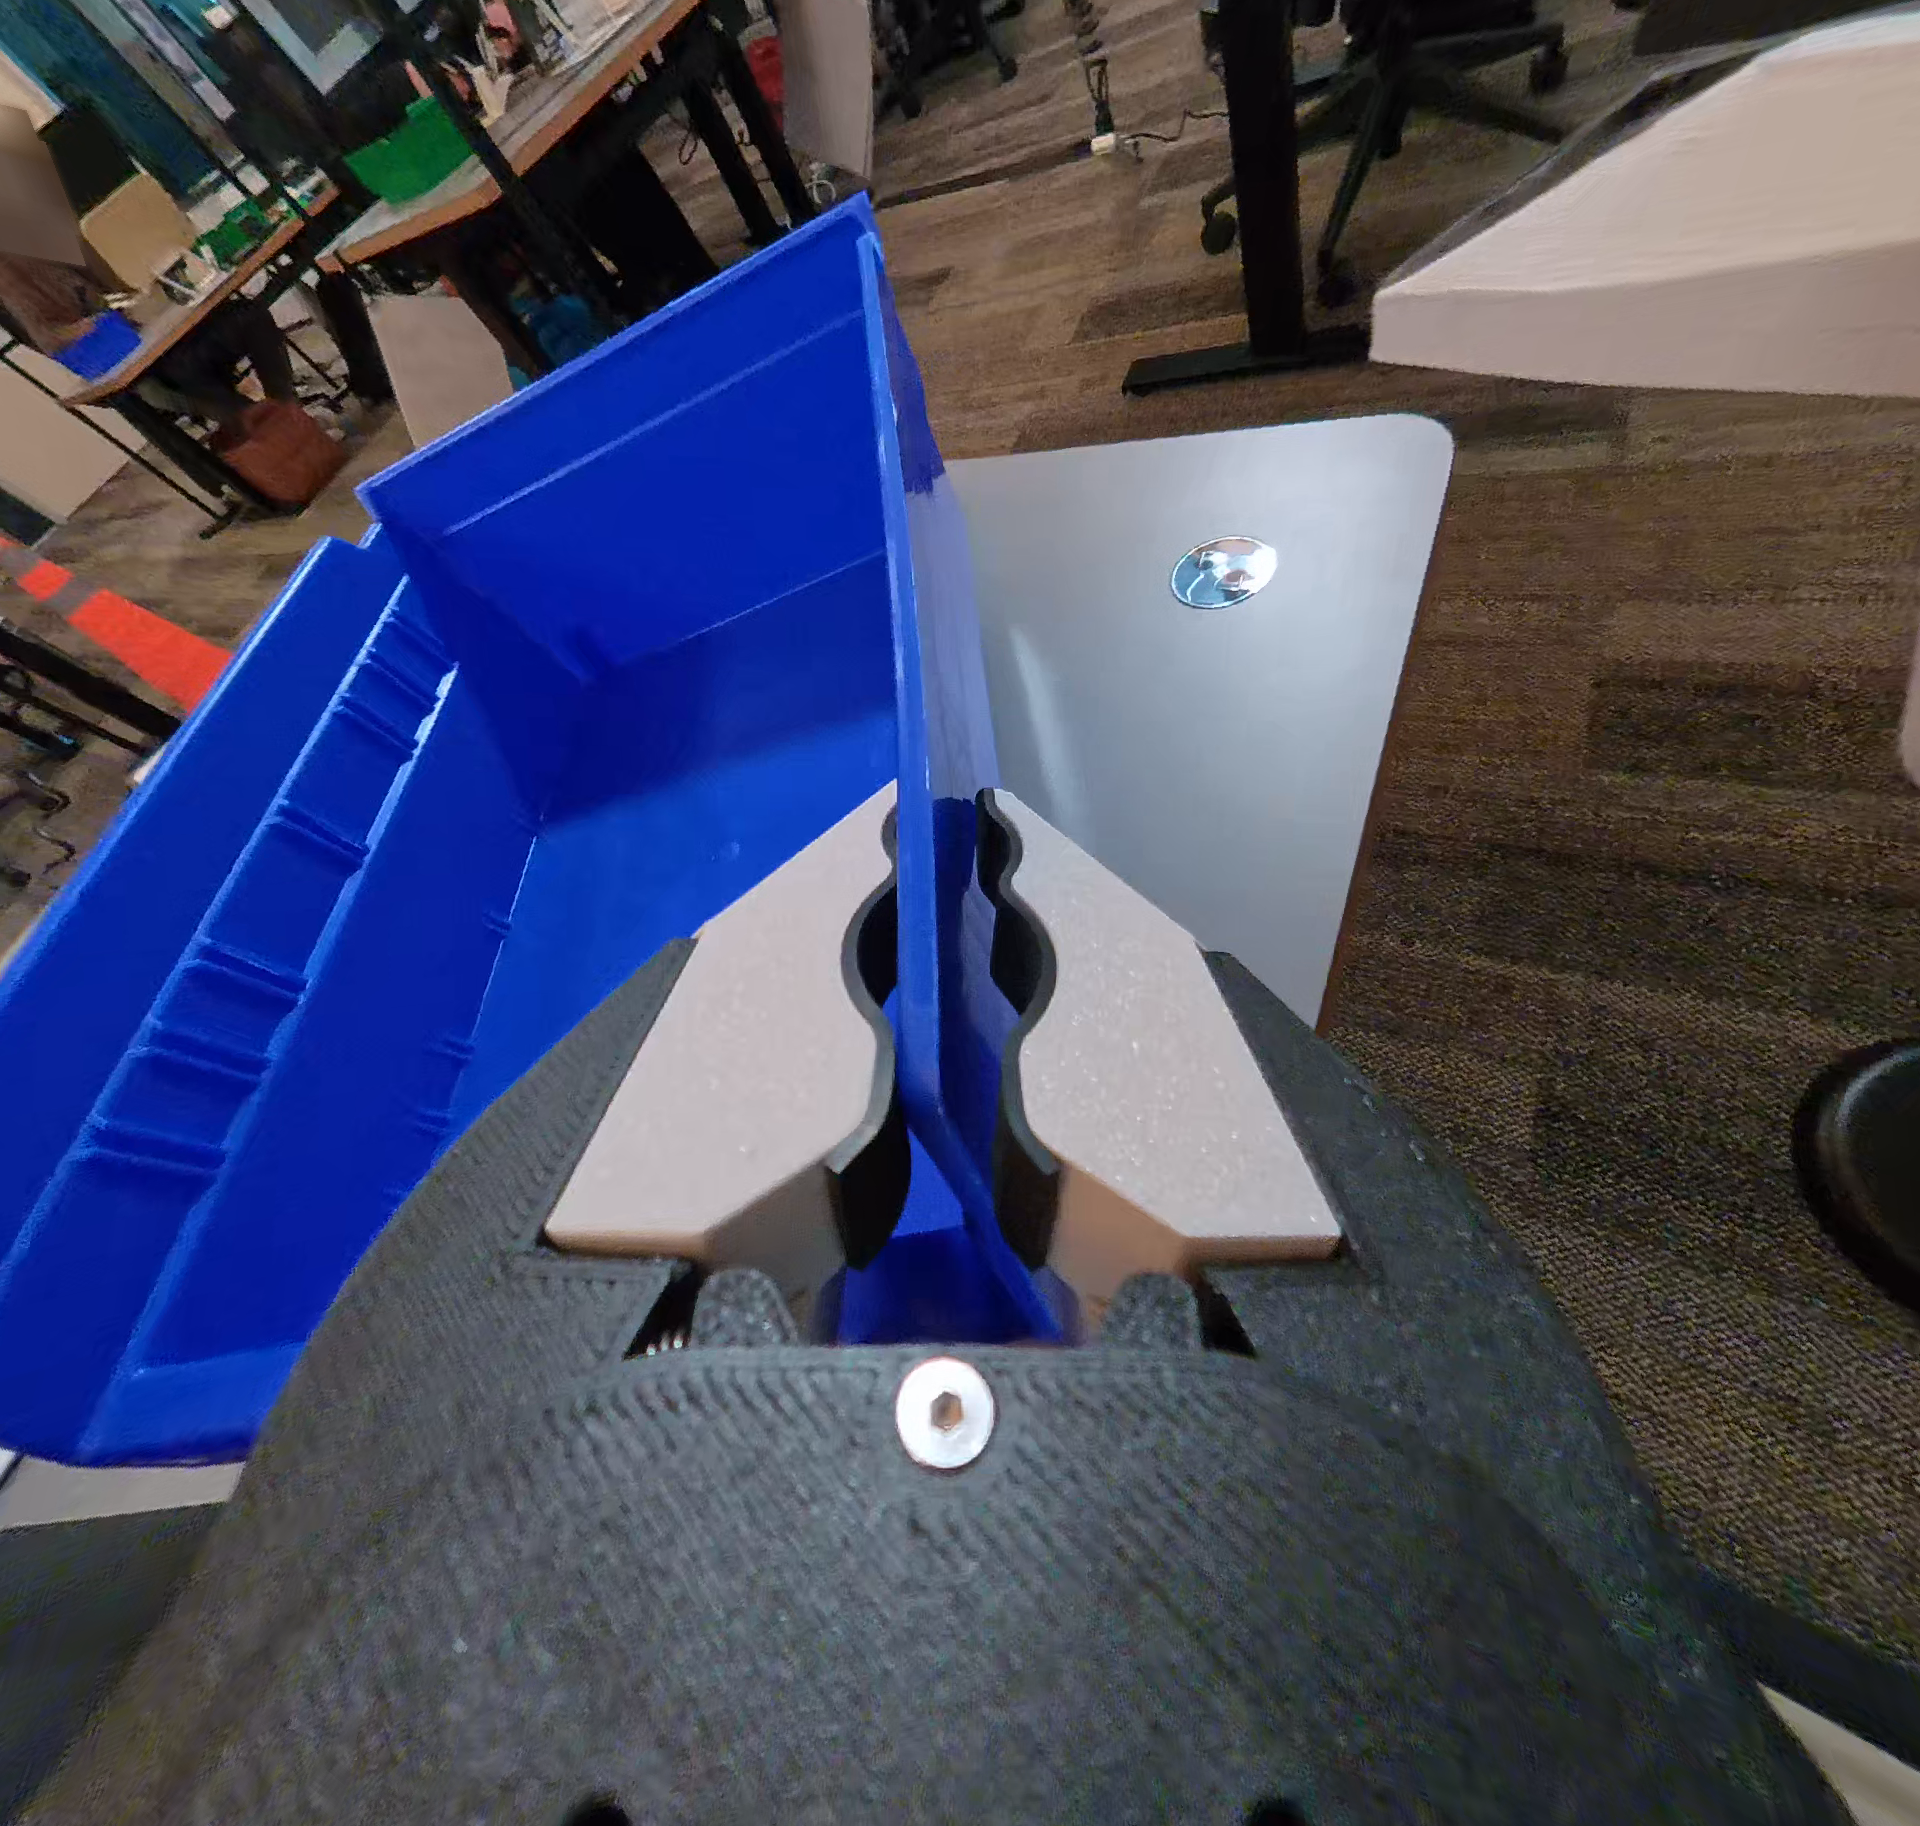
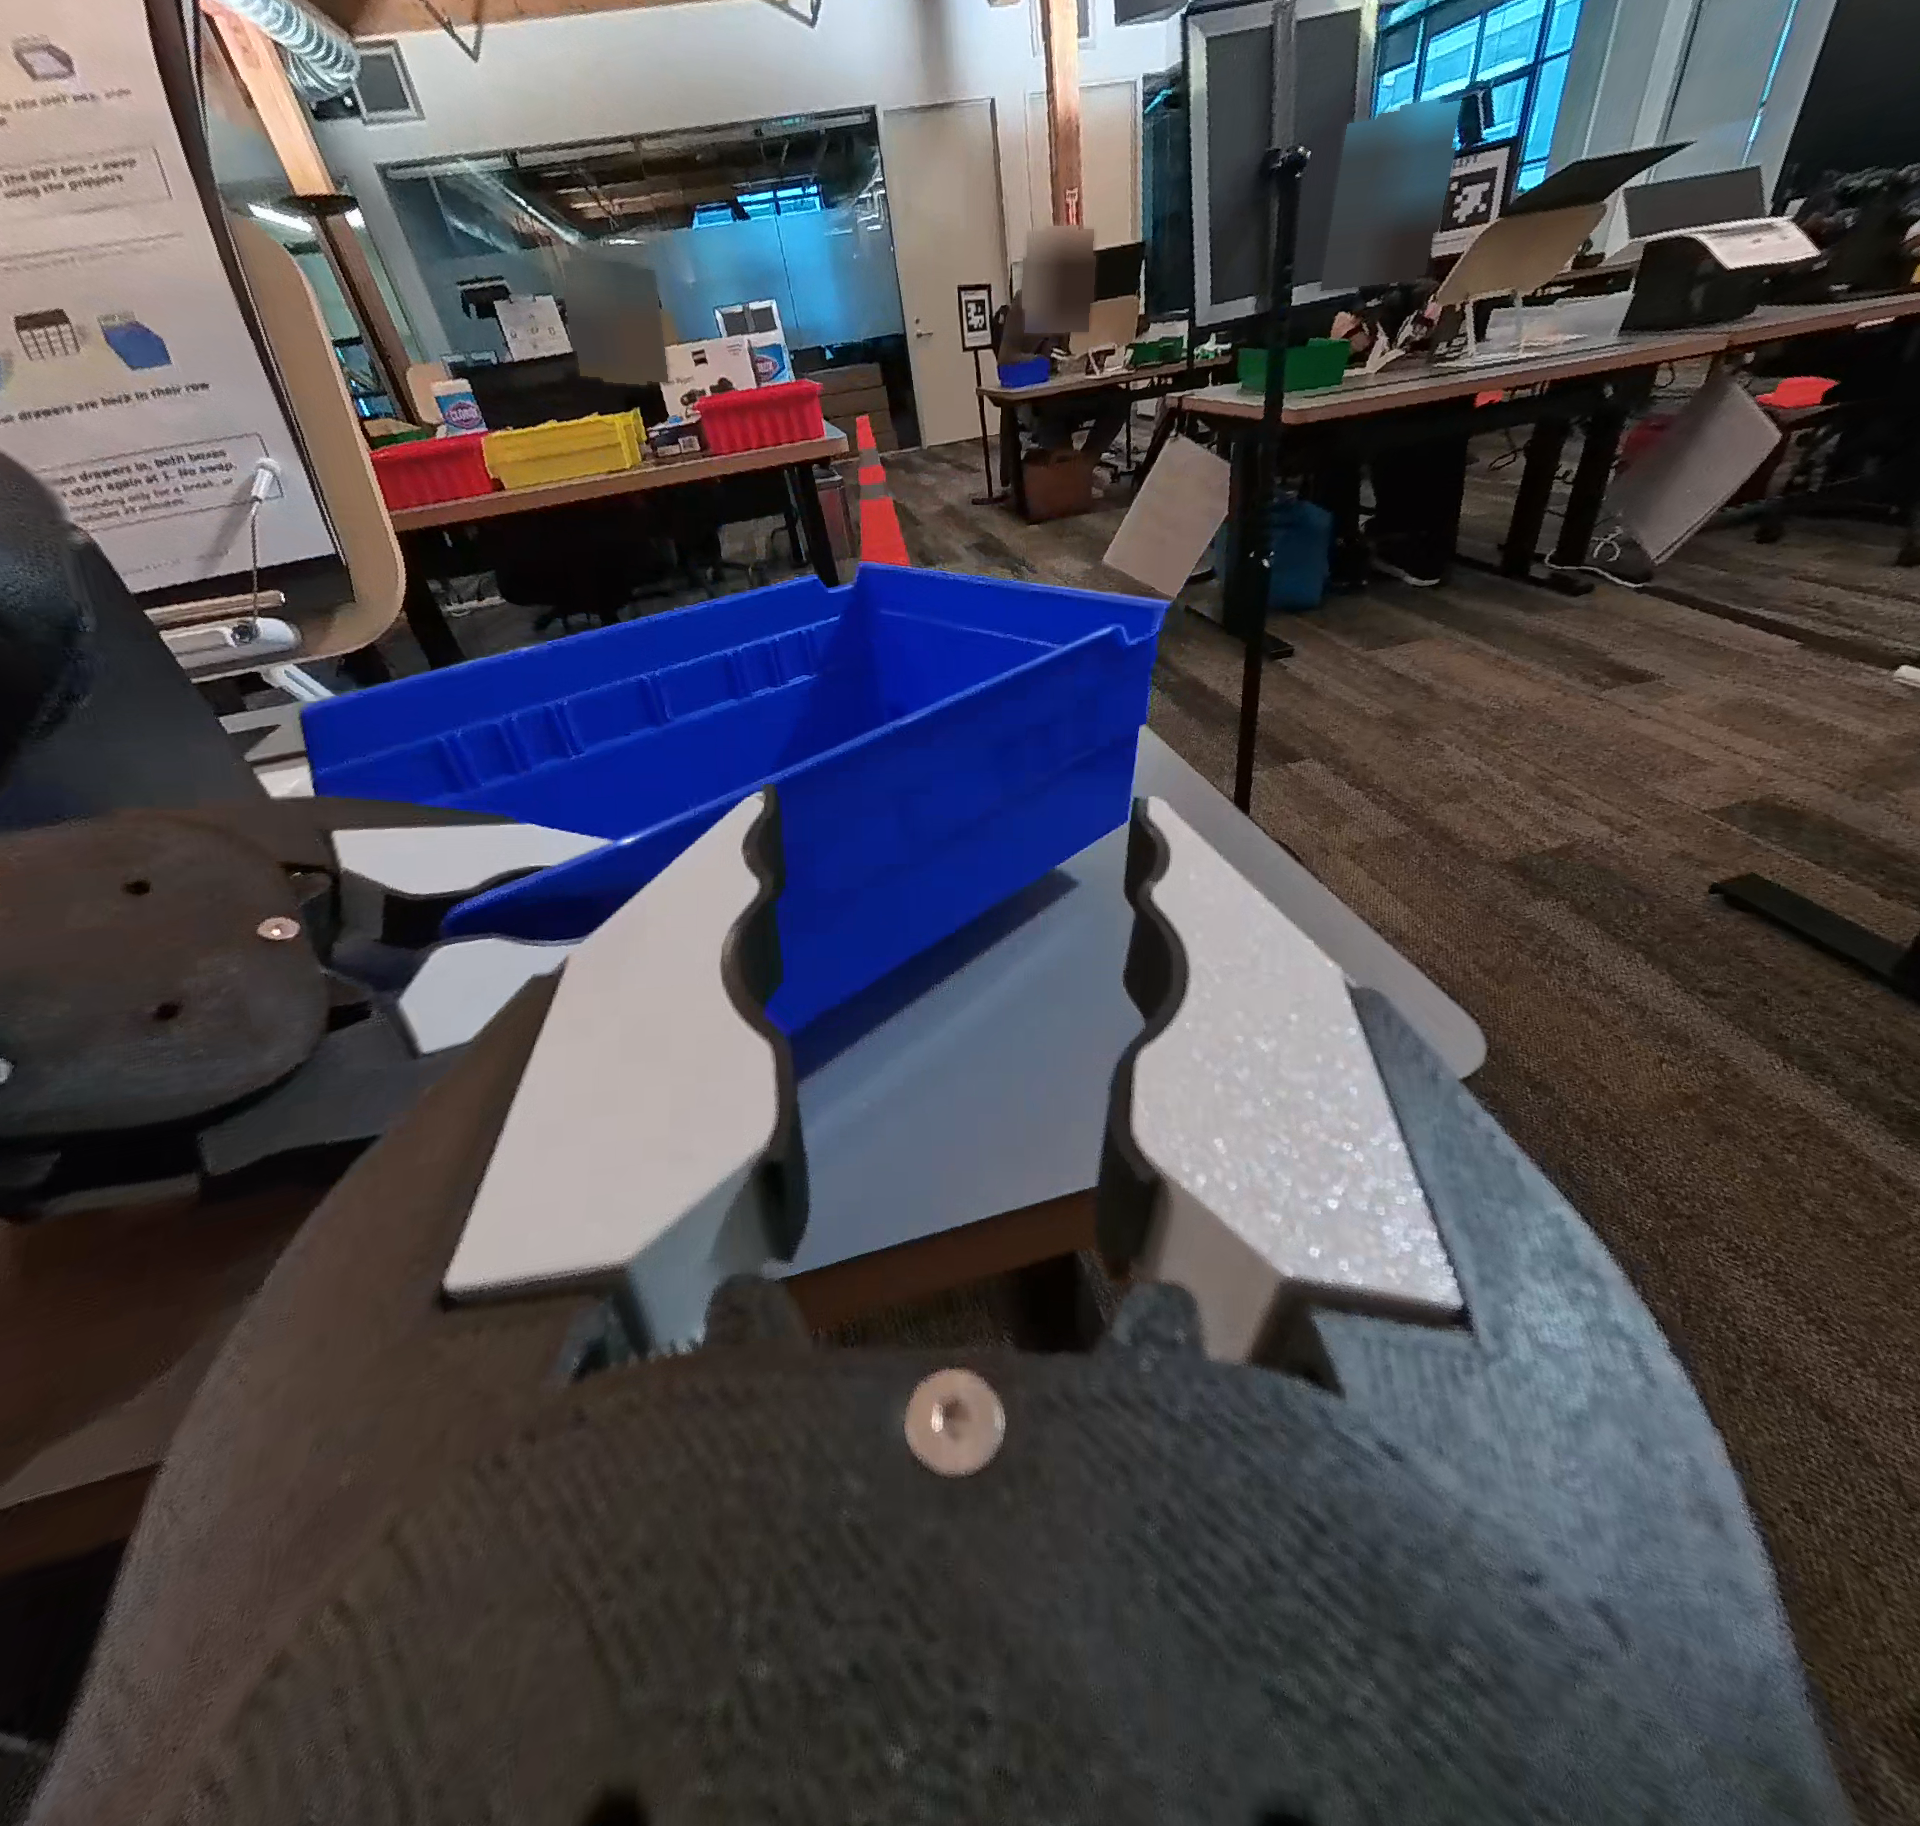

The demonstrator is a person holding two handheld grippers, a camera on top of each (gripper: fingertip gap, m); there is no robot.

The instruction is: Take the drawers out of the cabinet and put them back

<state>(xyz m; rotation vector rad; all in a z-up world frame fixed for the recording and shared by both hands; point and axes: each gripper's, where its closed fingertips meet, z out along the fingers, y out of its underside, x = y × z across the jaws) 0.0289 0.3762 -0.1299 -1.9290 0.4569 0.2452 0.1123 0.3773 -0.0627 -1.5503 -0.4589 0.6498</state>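
A blue plastic drawer [image 1: 675, 633], an open-topped bin with ribbed walls, rests on a grey table [image 1: 1195, 737]. My left gripper [image 1: 940, 810] is shut on the drawer's right side wall, with one finger inside and one outside. In the right wrist view the drawer [image 2: 935, 737] stands lengthwise on the table [image 2: 987, 1101], and the left gripper [image 2: 520, 898] clamps its near corner wall from the left. My right gripper [image 2: 951, 820] is open and empty, just short of the drawer's right outer wall, above the table. No cabinet is in view.
A silver disc [image 1: 1223, 571] lies on the table right of the drawer. The rounded table edge is close on the right, with carpet below. A black stand pole [image 2: 1262, 529] rises behind the table. Desks with red and yellow bins [image 2: 561, 446] and an orange cone [image 2: 878, 509] stand far back.
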